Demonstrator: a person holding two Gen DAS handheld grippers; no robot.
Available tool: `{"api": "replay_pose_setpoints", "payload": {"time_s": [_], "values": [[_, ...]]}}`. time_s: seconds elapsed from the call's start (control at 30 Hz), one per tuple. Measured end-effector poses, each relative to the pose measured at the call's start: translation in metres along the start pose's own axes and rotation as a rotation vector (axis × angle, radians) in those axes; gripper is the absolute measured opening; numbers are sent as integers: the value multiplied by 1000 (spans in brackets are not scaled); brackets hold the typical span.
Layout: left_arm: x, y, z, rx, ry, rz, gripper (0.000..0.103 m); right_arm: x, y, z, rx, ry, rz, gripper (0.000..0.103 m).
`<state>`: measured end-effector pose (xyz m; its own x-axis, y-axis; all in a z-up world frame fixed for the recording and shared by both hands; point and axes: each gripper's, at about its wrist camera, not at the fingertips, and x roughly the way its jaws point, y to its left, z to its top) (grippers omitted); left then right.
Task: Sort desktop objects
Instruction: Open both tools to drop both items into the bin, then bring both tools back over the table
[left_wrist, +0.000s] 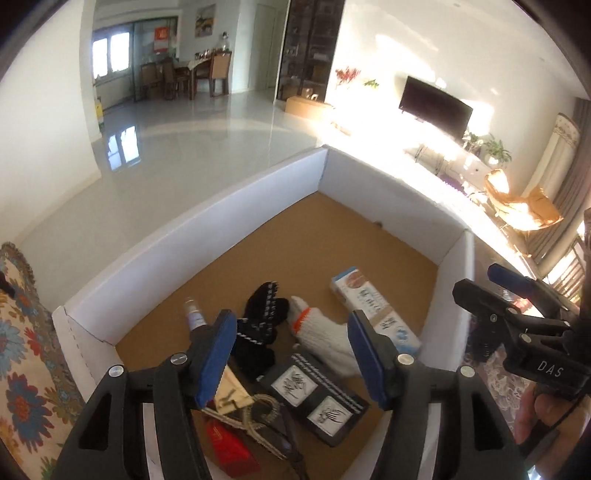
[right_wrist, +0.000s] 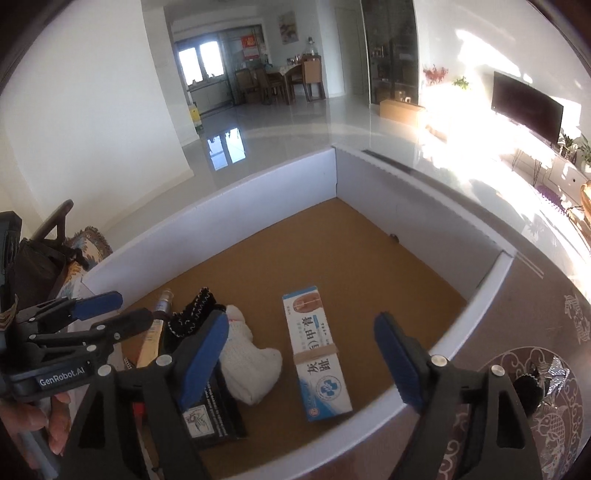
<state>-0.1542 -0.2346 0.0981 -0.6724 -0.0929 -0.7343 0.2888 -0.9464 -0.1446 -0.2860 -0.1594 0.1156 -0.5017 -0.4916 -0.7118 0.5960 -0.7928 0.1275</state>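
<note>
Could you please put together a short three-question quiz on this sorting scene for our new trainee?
1. True or false: the left hand-held gripper is shut on the white knit glove.
2. Which item lies directly beside the white knit glove, on its left in the left wrist view?
A. black knit glove
B. blue-and-white medicine box
C. small spray bottle
3. Fill in: all these items lie in a white-walled tray with a ____ floor.

Key: 1 false, both hand-held grippers, including the right hand-held gripper, are open and empty; 2 A; 3 brown.
</note>
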Motion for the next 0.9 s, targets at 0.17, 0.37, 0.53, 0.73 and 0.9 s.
{"api": "replay_pose_setpoints", "payload": {"time_s": [0.17, 0.37, 0.53, 0.73, 0.9], "values": [[-68, -84, -44, 131, -78, -304, 100, -88, -44, -56, 23, -145, -121, 103], [-56, -180, -144, 303, 86, -510, 102, -116, -122, -172, 138, -3, -352, 103], [14, -207, -191, 343, 142, -296, 101, -130, -157, -258, 189, 110, -432, 103], [54, -195, -196, 323, 130, -199, 101, -135, -160, -291, 246, 126, -425, 103], [54, -200, -203, 369, 127, -166, 103, -134, -159, -290, 267, 119, -416, 103]]}}
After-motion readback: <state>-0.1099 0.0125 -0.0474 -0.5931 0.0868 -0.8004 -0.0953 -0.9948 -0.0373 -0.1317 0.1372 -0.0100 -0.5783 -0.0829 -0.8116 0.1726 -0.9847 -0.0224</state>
